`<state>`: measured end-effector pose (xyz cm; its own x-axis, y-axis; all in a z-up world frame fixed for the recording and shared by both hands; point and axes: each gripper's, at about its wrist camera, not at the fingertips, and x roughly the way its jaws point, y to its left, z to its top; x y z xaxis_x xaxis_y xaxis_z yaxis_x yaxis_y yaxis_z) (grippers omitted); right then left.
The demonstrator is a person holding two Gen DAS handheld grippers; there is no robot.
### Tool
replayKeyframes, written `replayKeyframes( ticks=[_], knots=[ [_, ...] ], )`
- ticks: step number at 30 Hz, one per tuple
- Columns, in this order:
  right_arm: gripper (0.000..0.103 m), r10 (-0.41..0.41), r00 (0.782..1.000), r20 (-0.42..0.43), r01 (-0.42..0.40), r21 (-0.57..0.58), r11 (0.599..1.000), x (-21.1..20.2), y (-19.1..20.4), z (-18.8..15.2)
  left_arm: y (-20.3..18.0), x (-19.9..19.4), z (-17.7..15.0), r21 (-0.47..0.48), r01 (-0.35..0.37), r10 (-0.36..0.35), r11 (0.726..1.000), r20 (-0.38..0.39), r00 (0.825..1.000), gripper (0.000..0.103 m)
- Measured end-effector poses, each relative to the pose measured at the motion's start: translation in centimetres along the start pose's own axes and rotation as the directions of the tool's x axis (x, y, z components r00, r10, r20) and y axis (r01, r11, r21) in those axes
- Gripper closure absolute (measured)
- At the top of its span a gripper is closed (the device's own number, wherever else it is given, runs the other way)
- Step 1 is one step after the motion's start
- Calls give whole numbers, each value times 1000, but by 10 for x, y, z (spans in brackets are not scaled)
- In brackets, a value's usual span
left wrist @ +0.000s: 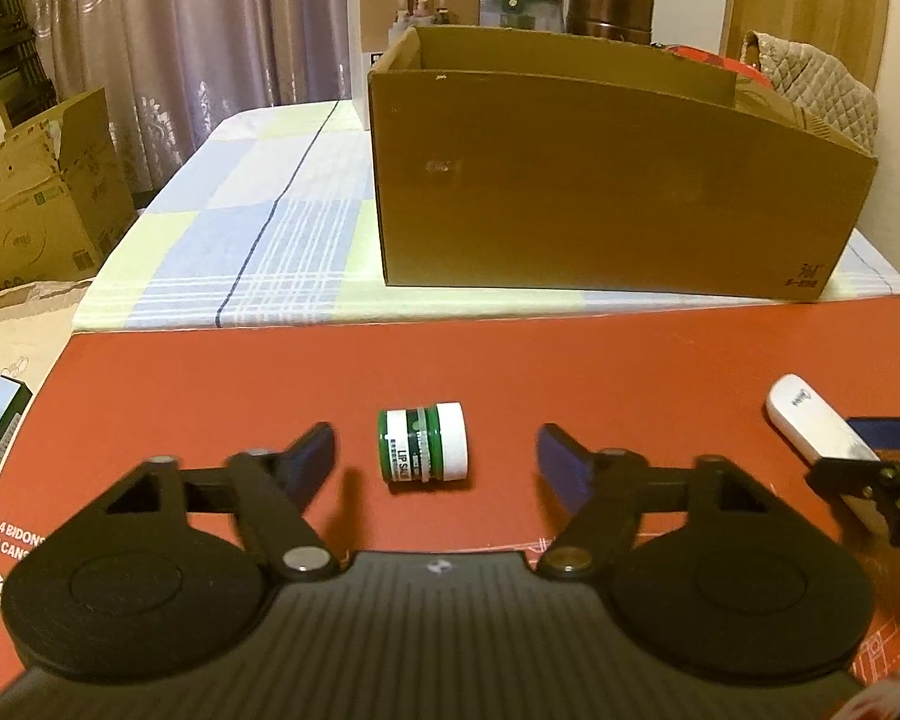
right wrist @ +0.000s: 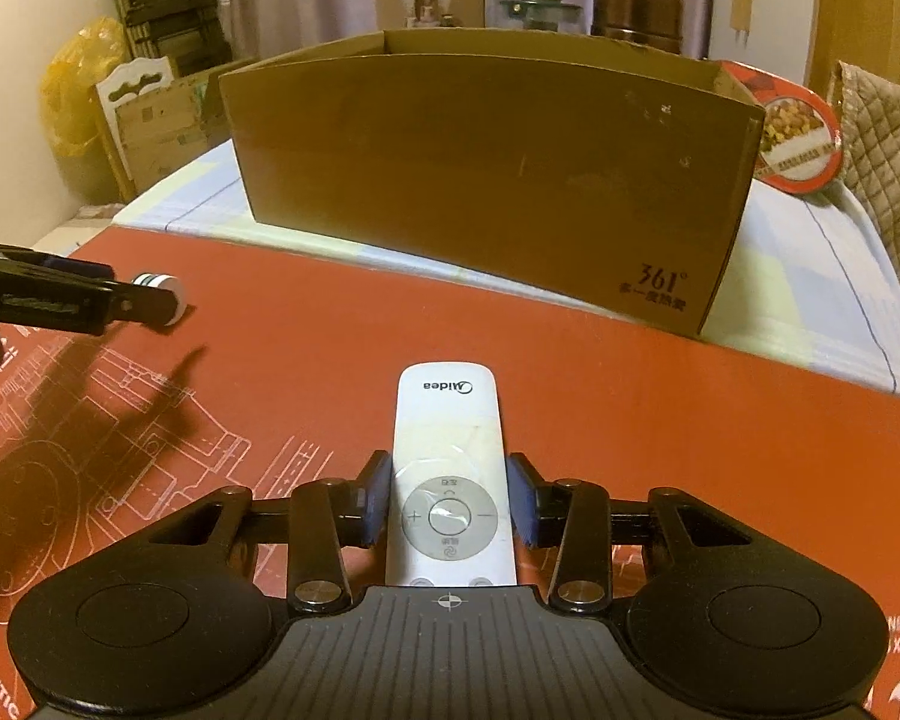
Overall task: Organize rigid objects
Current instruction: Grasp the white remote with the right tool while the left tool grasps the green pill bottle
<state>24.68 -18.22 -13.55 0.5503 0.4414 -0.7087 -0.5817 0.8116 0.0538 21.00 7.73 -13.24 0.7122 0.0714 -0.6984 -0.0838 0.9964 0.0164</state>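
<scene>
Pinching the white remote (right wrist: 450, 468) at the bottom middle of the frame, the right tongs (right wrist: 448, 507) hold its sides. The left tongs (left wrist: 438, 462) are spread around a little green jar (left wrist: 424, 444) lying on the red counter (left wrist: 210, 372), not touching it. A brown box (right wrist: 486, 180) sits behind.

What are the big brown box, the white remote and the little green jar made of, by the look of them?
The box looks like plain cardboard: dull brown, scuffed, with thin folded walls. The remote seems to be smooth white plastic with a slight sheen and a grey ring of buttons. The jar looks like glossy green plastic or glass, hard to tell which, with a white cap and a printed label.
</scene>
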Motion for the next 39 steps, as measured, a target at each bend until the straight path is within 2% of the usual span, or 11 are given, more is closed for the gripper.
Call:
replayKeyframes(
  ticks=[5, 8, 12, 18, 28, 39],
  knots=[
    [65, -3, 1000, -4, 3, 16, 1000, -4, 0, -1, -1, 7, 0, 0, -7, 7, 1000, -15, 1000, 57],
    [65, -4, 1000, -2, 4, 17, 1000, -6, 1, -1, -1, 7, -1, 5, -20, 20, 1000, -11, 1000, 60],
    [65, -12, 1000, -8, 12, 25, 1000, -8, 2, -2, -1, 6, -2, 16, -31, 32, 999, -15, 999, 76],
    [65, -22, 1000, -10, 23, 39, 999, -16, 2, -4, -2, 1, -1, 13, -27, 27, 1000, -6, 1000, 76],
    [65, -23, 1000, -1, 23, 66, 998, -40, 2, -2, -21, -27, 2, 31, 43, -43, 999, -8, 999, 76],
    [65, -31, 997, 77, 23, 112, 993, -85, -2, 22, -47, -71, 23, 47, 102, -103, 994, 25, 994, 76]
  ],
)
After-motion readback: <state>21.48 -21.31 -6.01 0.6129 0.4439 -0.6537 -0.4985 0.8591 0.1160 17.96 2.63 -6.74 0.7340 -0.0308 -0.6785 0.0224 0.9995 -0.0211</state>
